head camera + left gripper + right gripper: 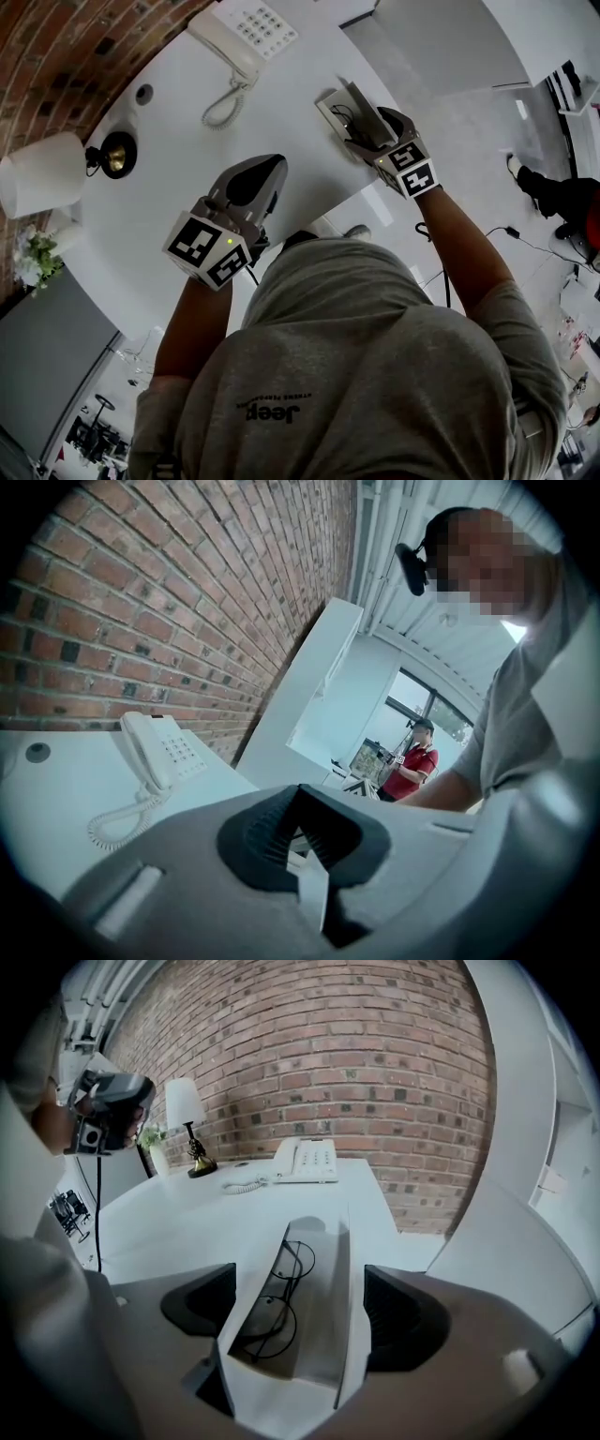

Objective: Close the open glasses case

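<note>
Left gripper (265, 176) we hold with its grey jaws closed together on nothing, above the white curved desk (169, 178). Our right gripper (298, 1312) stands wide (pads seemingly clear of the walls), straddling the open white rectangular glasses case (352, 1269) at the desk's right edge, with thin dark wire-rimmed glasses (279, 1290) inside.
</note>
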